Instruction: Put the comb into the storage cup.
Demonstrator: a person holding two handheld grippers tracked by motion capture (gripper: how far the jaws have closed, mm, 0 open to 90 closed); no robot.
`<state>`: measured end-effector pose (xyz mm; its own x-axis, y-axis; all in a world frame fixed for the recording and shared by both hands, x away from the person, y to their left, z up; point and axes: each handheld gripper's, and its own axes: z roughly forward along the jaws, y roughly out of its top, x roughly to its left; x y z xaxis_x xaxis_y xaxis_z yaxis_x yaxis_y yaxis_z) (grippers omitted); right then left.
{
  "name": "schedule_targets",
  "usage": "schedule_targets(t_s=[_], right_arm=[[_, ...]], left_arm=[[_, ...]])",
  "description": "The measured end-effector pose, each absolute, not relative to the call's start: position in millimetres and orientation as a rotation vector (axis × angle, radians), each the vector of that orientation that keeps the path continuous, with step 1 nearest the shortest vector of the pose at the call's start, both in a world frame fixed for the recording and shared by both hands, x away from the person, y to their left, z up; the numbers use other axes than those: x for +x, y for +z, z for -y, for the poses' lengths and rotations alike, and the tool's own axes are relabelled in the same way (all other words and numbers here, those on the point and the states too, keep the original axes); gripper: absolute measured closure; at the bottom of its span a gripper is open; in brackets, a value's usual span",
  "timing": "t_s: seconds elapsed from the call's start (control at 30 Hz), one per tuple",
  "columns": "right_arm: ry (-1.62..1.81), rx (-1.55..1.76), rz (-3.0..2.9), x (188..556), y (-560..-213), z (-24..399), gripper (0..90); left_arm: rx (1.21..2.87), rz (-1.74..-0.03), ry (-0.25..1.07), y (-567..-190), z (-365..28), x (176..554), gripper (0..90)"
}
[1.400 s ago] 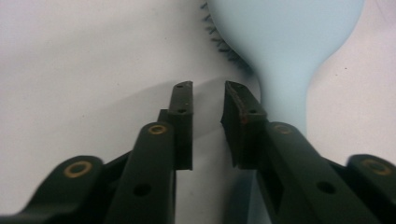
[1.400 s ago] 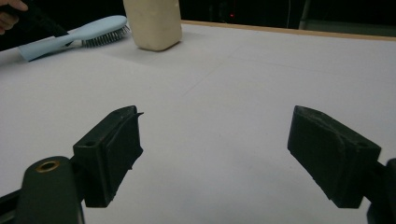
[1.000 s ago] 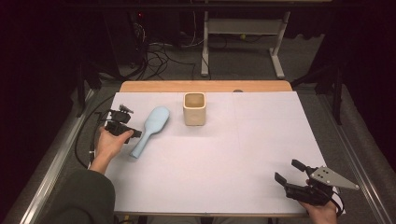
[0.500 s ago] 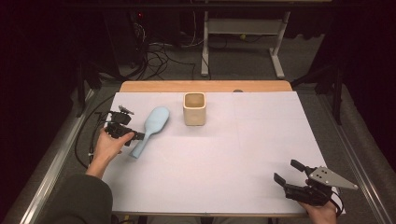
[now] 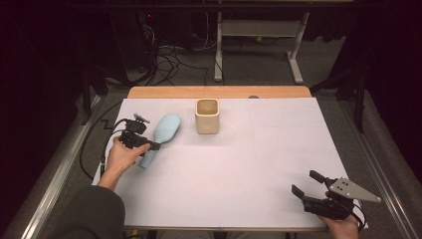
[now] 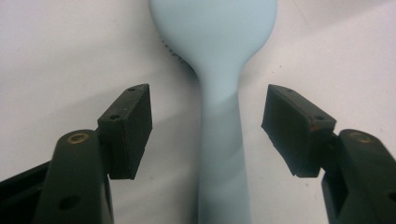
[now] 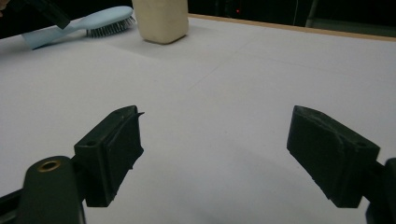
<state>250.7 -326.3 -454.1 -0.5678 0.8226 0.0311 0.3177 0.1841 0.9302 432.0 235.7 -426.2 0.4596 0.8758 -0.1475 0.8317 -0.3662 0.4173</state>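
Observation:
A light blue hairbrush (image 5: 164,132) lies bristles down at the left of the white table, its handle pointing toward the person. My left gripper (image 5: 149,148) straddles that handle (image 6: 222,140). Its jaws have just been opening, and the pads (image 6: 135,123) stand clear on both sides of the handle without touching it. The left gripper (image 6: 208,93) is open. A beige square cup (image 5: 207,117) stands upright just right of the brush head. Low at the table's near right corner, my right gripper (image 5: 304,182) is open with nothing in it, and it (image 7: 217,116) faces the cup (image 7: 161,18) and the brush (image 7: 100,18).
White paper covers the table (image 5: 249,164), with a wooden strip (image 5: 219,92) along the far edge. A black cable (image 5: 94,144) trails off the left side. Beyond the table are a dark floor, cables and a metal stand (image 5: 254,35).
The left gripper has edged slightly along the brush handle. The brush, the cup and the right gripper have stayed in place.

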Motion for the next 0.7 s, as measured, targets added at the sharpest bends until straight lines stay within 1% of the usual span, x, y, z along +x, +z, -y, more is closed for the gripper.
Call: schedule_targets(t_s=[0.47, 0.7], right_arm=[[1.388, 1.072, -1.974, 251, -454, 327, 18.6], [1.392, 1.073, -1.975, 251, -454, 328, 18.6]], left_arm=[[2.317, -1.458, 0.106, -439, -223, 440, 34.6], [2.324, -1.486, 0.117, -444, -221, 442, 37.7]])
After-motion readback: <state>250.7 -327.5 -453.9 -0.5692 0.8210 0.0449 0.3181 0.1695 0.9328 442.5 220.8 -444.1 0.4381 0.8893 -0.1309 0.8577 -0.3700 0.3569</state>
